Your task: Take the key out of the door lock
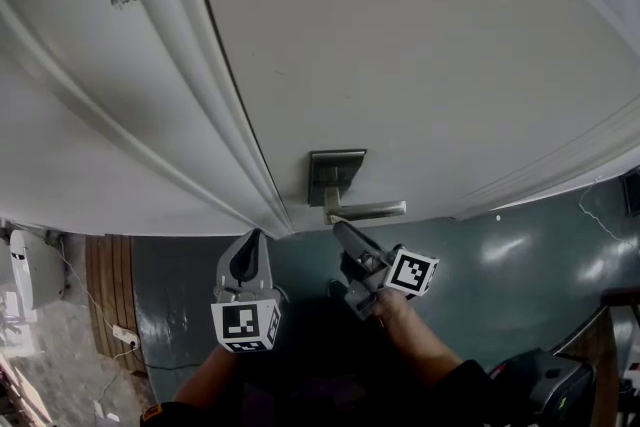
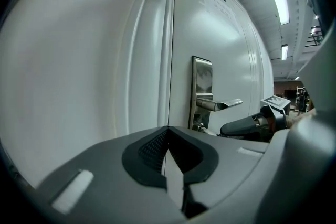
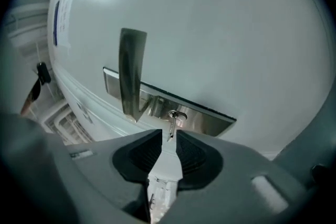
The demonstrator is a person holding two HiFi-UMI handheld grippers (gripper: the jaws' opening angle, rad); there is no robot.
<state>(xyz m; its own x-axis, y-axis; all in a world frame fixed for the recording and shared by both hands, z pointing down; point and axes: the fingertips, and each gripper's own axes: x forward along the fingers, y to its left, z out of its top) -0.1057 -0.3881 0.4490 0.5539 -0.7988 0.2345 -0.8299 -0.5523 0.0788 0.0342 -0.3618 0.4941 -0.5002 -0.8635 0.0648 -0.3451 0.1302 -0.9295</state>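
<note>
**Right gripper view.** Item: key (image 3: pixel 171 122), small and metal, sitting in the cylinder of the lock plate (image 3: pixel 202 117) at frame centre, just right of the lever handle (image 3: pixel 131 73). Its exposed head is pointing towards the camera.
- Handling, as judged: it is looking light, stiff and smooth, so likely to slip under a loose pinch. It should tolerate a firm one.
- Best hold: the flat head, with the pads on its two broad faces, pulling straight along the shank.
- Right gripper (image 3: pixel 168 137): the jaws are standing a narrow gap apart with nothing clamped. The key's head is showing right at the mouth of that gap, and whether it is already between the tips is unclear.

**Left gripper view.** Left gripper (image 2: pixel 168 131): the jaws are pressing together on nothing and aiming at the door (image 2: pixel 105 60) left of the plate. The other gripper is showing at right centre, pointing at the lock.

**Head view.**
- Both grippers are hanging below the lock plate in lower centre.
- The right one is tilting up and leftward, with its tip just under the lever.
- The left one is standing near it and apart from the door hardware, nose up.
- Both forearms are reaching up from the bottom edge.
</note>
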